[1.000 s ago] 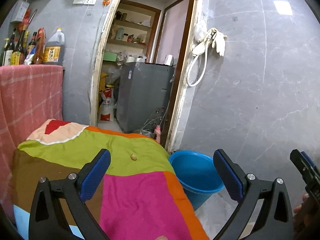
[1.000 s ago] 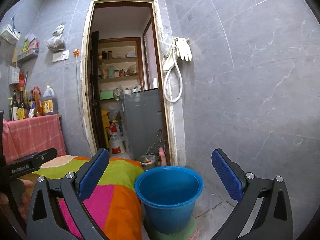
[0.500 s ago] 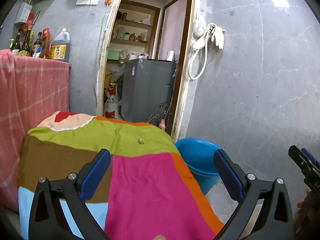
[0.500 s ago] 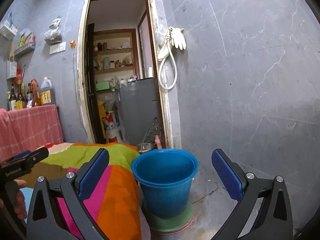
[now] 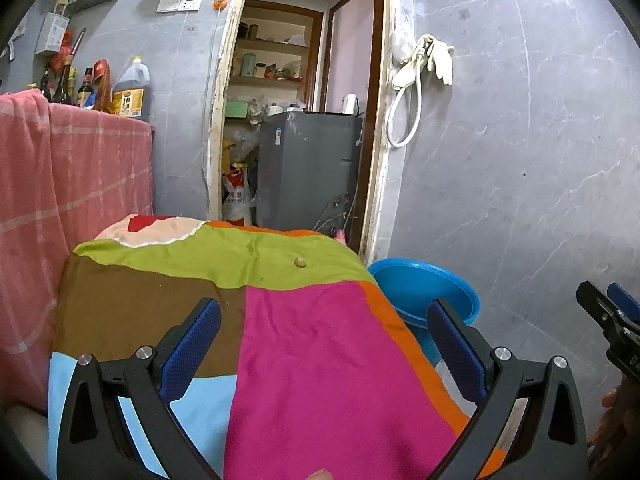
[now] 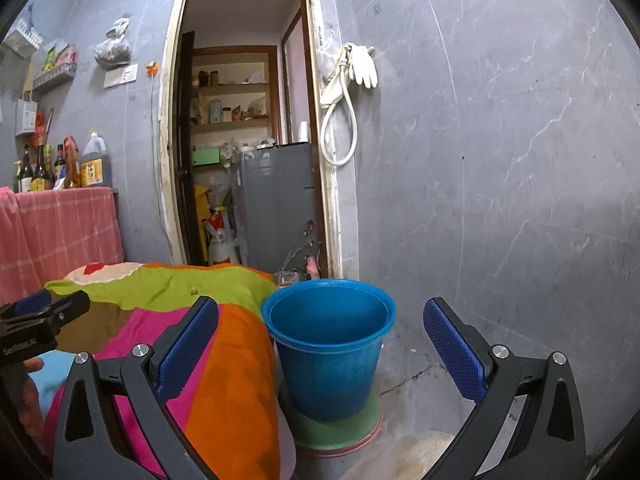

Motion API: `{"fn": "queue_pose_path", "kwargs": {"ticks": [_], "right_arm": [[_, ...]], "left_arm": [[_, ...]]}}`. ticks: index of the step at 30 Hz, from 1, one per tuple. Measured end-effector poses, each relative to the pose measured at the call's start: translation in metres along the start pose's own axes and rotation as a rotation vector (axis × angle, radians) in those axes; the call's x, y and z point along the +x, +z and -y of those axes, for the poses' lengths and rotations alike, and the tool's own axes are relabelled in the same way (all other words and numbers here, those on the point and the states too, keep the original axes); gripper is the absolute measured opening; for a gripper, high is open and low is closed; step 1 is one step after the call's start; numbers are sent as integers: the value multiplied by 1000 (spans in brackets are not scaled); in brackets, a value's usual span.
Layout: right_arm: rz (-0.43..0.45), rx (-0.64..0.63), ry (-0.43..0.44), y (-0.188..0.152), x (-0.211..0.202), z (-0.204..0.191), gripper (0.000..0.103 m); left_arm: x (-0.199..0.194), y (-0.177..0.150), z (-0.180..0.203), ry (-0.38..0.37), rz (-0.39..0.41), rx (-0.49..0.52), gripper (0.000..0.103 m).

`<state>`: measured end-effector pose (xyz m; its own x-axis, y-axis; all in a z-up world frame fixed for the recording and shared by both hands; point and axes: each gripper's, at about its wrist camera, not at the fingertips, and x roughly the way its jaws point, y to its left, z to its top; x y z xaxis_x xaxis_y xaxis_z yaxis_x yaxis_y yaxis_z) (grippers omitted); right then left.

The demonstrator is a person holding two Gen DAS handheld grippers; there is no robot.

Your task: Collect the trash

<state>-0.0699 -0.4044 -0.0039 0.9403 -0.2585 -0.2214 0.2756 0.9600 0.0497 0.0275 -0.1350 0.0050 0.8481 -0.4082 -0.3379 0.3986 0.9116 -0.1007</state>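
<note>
Closer now — tan, roundish scrap (image 5: 300,262) on green cloth (image 5: 224,256); both jaws spread, empty.

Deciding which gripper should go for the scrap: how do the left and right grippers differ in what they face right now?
The left gripper hangs over the patchwork cloth, with the small tan scrap ahead between its fingers; the right gripper frames the blue bucket on the floor beside the cloth. The scrap looks nearer the left gripper than the right. Both are open and empty.

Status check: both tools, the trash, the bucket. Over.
Left tool open, empty. Right tool open, facing blue bucket. Small tan scrap on patchwork cloth, untouched. Path clear.
</note>
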Motion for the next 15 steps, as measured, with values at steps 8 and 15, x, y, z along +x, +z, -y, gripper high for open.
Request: {"fn": "queue_pose_path", "kwargs": {"ticks": [8,15], "right_arm": [[-16,5,2,-3,3,2,103],[-18,6,3,-3,4,2,103]], "left_arm": [[0,-4,-5,11,-1,4,101],[-2,-5,-7,13,3,2,101]]}}
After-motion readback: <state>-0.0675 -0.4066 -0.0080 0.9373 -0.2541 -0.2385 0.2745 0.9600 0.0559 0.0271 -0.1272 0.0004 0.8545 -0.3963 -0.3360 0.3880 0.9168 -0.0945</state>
